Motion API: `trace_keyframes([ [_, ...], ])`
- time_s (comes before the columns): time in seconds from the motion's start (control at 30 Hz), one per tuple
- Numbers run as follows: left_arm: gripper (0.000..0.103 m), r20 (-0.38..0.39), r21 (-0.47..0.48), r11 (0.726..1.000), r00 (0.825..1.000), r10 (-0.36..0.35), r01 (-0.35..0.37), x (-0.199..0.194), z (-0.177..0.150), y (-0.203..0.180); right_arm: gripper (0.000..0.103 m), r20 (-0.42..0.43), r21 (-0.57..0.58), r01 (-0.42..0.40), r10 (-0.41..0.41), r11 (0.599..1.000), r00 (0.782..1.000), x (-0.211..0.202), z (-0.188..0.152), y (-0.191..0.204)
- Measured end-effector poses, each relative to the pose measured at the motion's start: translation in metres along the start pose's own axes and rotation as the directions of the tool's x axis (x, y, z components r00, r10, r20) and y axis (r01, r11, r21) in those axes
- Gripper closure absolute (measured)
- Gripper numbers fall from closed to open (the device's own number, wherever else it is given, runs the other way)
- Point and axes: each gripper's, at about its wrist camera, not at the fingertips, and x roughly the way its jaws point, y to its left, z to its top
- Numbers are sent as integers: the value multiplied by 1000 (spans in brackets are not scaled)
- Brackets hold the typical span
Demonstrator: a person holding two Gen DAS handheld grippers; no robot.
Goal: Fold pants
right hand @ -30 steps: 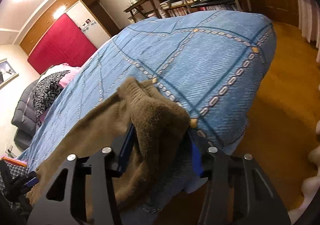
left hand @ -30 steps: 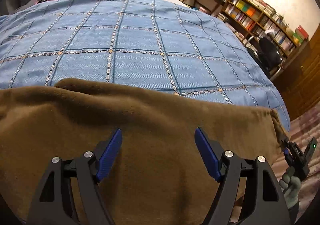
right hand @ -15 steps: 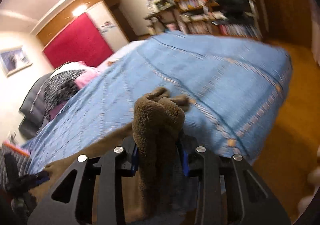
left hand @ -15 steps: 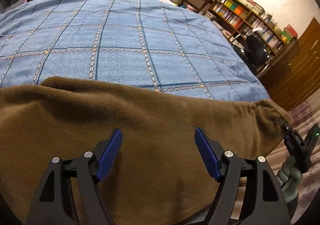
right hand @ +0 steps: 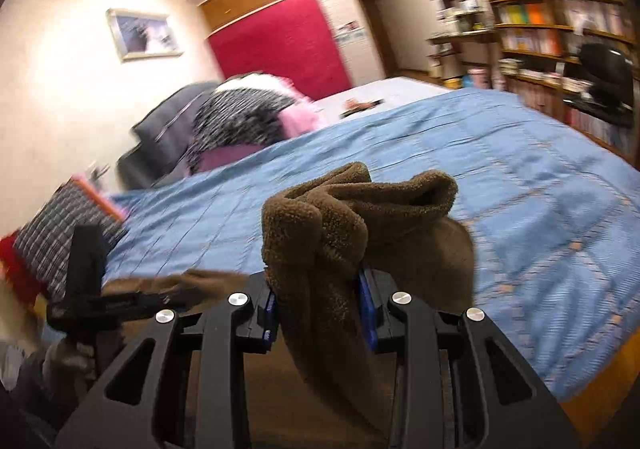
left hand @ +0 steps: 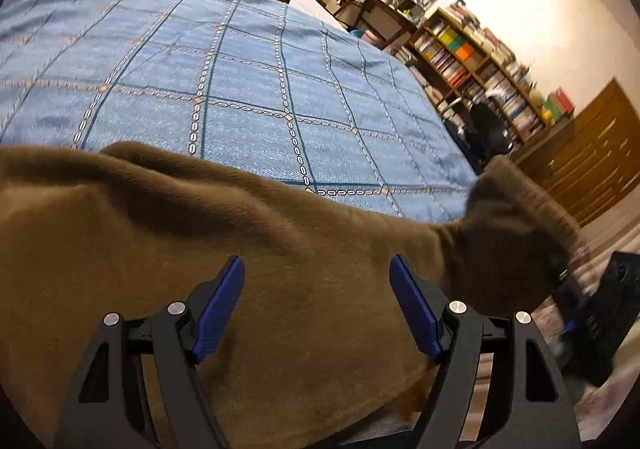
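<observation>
Inspector: Status?

Me: Pants (left hand: 280, 249) on the bedspread (left hand: 240, 89) — soft, limp fleece. Right gripper (right hand: 320, 313) just clenched on 1 bunched end; left gripper (left hand: 316, 309) released. Best hold: hems.

The brown pants (left hand: 280, 249) are looking plush and matt, lying on the bedspread (left hand: 248, 89), a woven cloth showing faint sheen; the bookshelf (left hand: 480, 61) is wood.

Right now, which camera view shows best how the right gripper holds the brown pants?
The right wrist view. There the right gripper is shut on a bunched end of the brown pants, fleece filling the gap between its blue pads. The left wrist view shows only that end lifted at the edge, the gripper itself blurred.
</observation>
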Motion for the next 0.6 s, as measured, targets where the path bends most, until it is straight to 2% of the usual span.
trace_keyframes([
  [0.13, 28, 27, -33, 999, 999, -24, 24, -12, 0, 15, 70, -75, -85, -61, 54, 995, 996, 32, -14, 43],
  [0.27, 28, 41, -66, 996, 998, -50, 53, -22, 1, 33, 71, -164, -194, -128, 96, 973, 982, 63, -34, 90],
  [0.6, 28, 65, -137, 988, 996, -65, 73, -40, 2, 74, 70, -305, -329, -245, 144, 912, 941, 107, -64, 143],
])
